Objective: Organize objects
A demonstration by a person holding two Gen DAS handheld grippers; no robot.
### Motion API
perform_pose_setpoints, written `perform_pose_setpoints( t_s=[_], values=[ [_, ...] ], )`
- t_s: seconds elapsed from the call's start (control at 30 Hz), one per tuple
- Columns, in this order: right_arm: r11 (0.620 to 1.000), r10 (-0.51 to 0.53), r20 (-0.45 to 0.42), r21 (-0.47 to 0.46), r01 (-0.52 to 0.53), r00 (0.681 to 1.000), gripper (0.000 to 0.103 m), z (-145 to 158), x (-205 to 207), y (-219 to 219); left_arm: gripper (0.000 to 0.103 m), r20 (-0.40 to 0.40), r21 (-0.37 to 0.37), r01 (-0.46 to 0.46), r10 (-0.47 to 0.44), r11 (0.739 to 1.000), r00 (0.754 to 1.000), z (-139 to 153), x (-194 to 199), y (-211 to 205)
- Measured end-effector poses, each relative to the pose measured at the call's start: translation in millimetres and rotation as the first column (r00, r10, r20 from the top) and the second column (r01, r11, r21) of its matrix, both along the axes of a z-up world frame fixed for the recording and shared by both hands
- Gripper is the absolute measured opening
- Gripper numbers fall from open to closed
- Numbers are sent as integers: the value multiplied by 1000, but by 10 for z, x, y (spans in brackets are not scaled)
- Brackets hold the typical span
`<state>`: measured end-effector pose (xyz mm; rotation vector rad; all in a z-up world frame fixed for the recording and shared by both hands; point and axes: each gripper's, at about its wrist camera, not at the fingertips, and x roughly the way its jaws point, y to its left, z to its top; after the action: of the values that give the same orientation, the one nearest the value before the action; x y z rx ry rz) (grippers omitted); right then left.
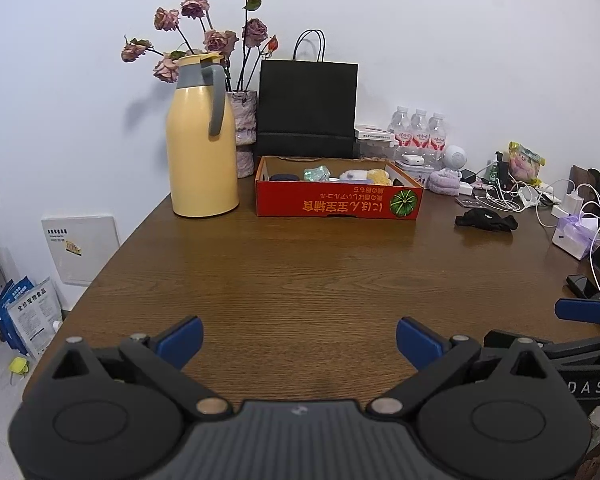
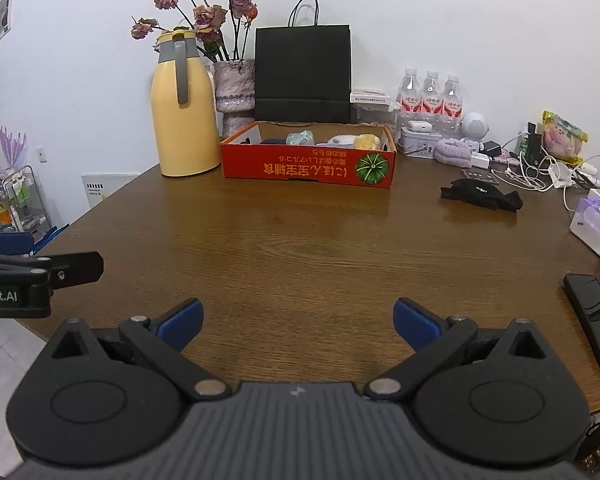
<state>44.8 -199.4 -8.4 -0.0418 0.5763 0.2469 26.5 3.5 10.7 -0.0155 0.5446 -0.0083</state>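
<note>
Left gripper (image 1: 299, 340): jaws spread wide, empty, low over the near edge of the wooden surface (image 1: 300, 264). Right gripper (image 2: 298, 322): likewise spread and empty.

Black cloth item (image 2: 482, 195): lies loose at right, well apart from both; probably soft, light, limp; best pinched at a raised fold.

Red box (image 2: 308, 166): at the far side, already holding small soft items; likely destination.

Yellow jug (image 2: 184, 116): left of the box.
</note>
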Motion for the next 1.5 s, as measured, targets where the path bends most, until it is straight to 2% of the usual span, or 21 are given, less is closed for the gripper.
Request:
perform_pose_setpoints(
  t_s=[0.6,0.83,1.5],
  values=[
    [1000,-7,2,-2,7,1000,103,-7,-62,-52,103,3,22,19,-19,1000,1000,15,-79,-51],
    [999,-8,21,-43,9,1000,103,-25,-86,-19,103,-4,17,17,-17,1000,1000,-2,-85,-64],
    [999,-8,28,-33,9,1000,103,0,-82,-47,103,-5,23,16,-16,1000,1000,-24,-99,-76]
  ],
)
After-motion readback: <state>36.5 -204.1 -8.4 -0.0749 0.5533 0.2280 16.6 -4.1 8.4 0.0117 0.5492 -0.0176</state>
